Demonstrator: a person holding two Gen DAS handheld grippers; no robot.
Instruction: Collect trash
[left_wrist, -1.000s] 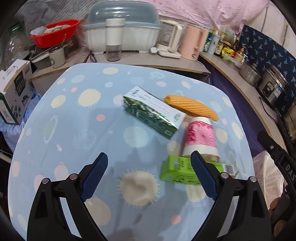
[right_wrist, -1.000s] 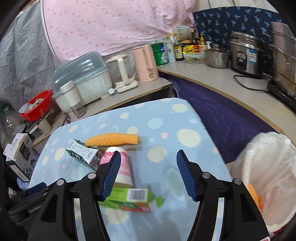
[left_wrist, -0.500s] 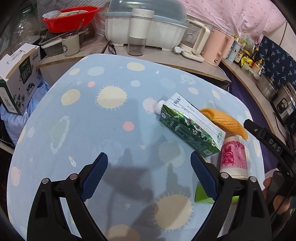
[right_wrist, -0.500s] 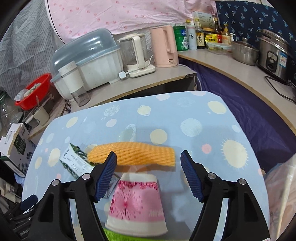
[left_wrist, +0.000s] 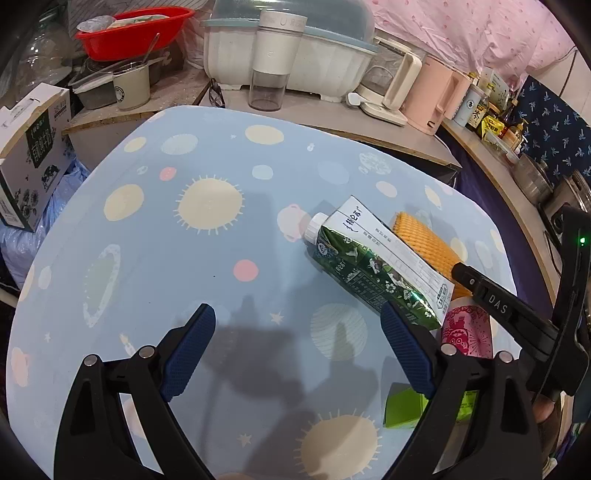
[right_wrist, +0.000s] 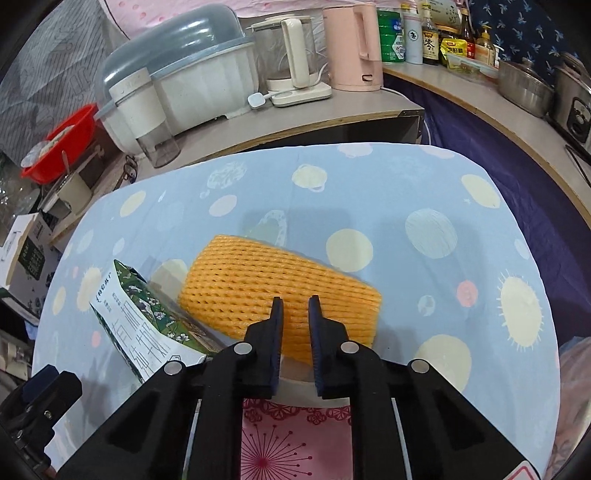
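Note:
An orange foam net sleeve (right_wrist: 273, 284) lies on the blue dotted tablecloth (right_wrist: 424, 192); it also shows in the left wrist view (left_wrist: 424, 243). My right gripper (right_wrist: 295, 308) has its jaws nearly together, pinching the sleeve's near edge, above a pink-and-white paper cup (right_wrist: 295, 435). A green-and-white milk carton (left_wrist: 373, 262) lies left of the sleeve, also in the right wrist view (right_wrist: 147, 325). A light-green box (left_wrist: 402, 406) lies by the cup (left_wrist: 467, 332). My left gripper (left_wrist: 295, 350) is open and empty over the cloth, left of the carton.
A counter behind the table holds a white dish rack (left_wrist: 291, 55), a blender cup (left_wrist: 271, 66), a kettle (right_wrist: 291, 62), a pink jug (right_wrist: 354, 44) and a red basin (left_wrist: 133, 29). A cardboard box (left_wrist: 29, 147) stands at the left. Pots (right_wrist: 524, 85) sit at the right.
My right gripper moved forward over the paper cup and closed from wide open onto the orange sleeve. My left gripper drifted left and back, staying open.

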